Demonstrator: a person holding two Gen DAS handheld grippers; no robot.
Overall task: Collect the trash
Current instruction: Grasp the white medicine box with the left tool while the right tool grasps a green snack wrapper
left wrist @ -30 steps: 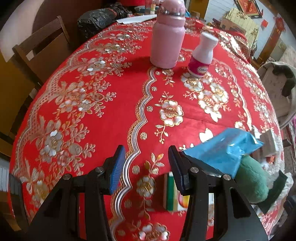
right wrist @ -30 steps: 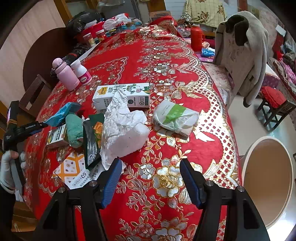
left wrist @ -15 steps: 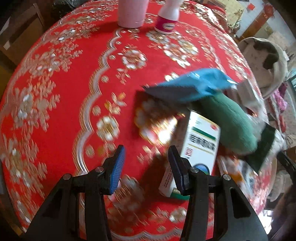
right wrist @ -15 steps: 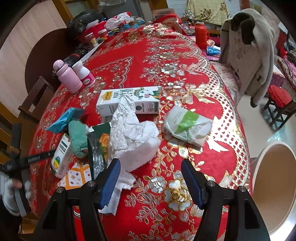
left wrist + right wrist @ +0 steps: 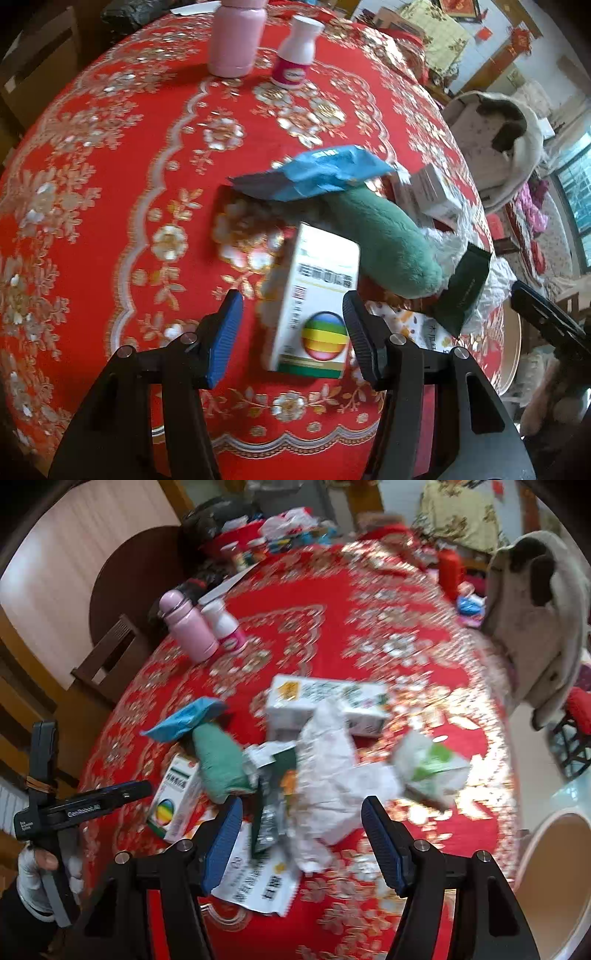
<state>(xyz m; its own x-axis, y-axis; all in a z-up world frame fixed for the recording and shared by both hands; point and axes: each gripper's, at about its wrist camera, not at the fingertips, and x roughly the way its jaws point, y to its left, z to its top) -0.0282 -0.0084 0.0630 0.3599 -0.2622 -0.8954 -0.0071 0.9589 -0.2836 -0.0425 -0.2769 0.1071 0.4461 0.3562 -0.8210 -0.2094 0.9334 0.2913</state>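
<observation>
The left gripper [image 5: 291, 332] is seen with its jaws opening, and the near end of a small white carton with a rainbow disc [image 5: 317, 306] lies between them; a gap shows on the left side and the right pad stands just beside the carton's edge, so no grip is judged to be made yet. The right gripper [image 5: 301, 836] is held with its jaws standing apart and nothing clamped, above the near edge of the pile, where a crumpled white paper [image 5: 332, 771] and a dark foil wrapper [image 5: 269, 805] are framed between the fingers. The trash is gathered in one heap on the red patterned tablecloth [image 5: 122, 177]: a blue wrapper [image 5: 314, 177] is draped over a green plush roll [image 5: 388, 243], a long white milk carton [image 5: 325, 701] lies behind the paper, a green-and-white packet [image 5: 432, 771] lies to the right, and a printed flat sheet [image 5: 258, 882] lies nearest the table edge. A pink bottle [image 5: 236, 40] and a white bottle with a pink label [image 5: 295, 55] stand well apart from the heap and are not taken for trash. The step in hand is judged to be the approach to the small carton by the left tool. What is called for next is a lowering over the carton so that both pads face its long sides, then a closing squeeze, firm enough to lift but not to crush the cardboard; the plush roll touching it may be dragged along.
</observation>
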